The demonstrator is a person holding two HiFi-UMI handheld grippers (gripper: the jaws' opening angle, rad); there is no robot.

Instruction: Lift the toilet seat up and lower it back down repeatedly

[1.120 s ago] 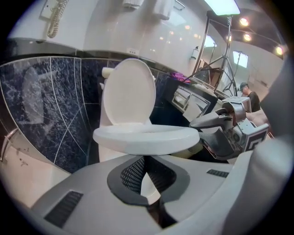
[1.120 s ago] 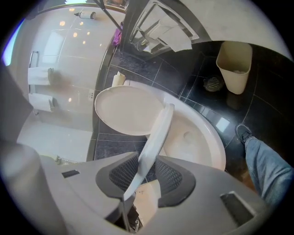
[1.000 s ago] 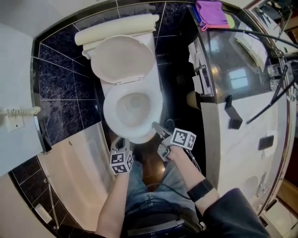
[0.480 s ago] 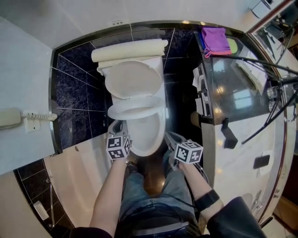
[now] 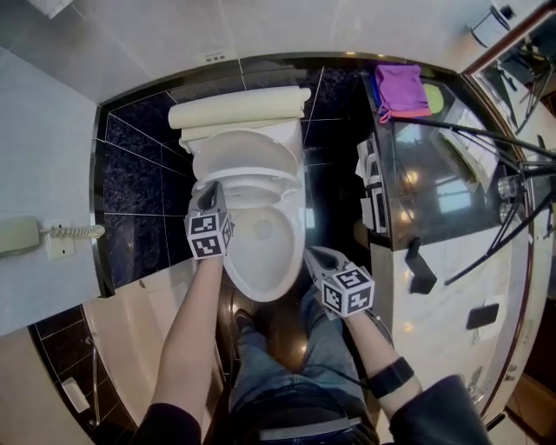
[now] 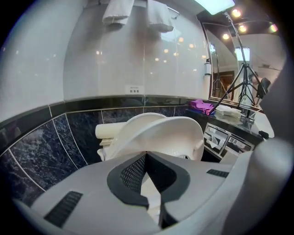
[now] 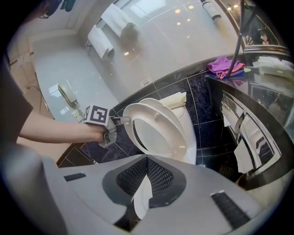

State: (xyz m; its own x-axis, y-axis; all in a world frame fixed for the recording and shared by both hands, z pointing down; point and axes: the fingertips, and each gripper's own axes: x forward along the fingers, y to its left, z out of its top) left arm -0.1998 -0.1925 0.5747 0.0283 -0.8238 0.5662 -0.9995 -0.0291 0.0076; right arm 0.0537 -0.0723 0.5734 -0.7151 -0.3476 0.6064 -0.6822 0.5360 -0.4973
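Seat [image 7: 183, 137] half raised; left gripper [image 5: 208, 193] jaws together, tips against its rim; right gripper [image 5: 311, 254] jaws together, empty, apart.

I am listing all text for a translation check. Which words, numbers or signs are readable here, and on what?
No text can be read.
Small wall plate: marks too small and blurred.
Left marker cube and right marker cube: black square patterns, no letters.

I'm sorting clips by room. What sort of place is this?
A bathroom, perhaps a hotel's: a toilet, towels hung on the wall, and a wall phone.
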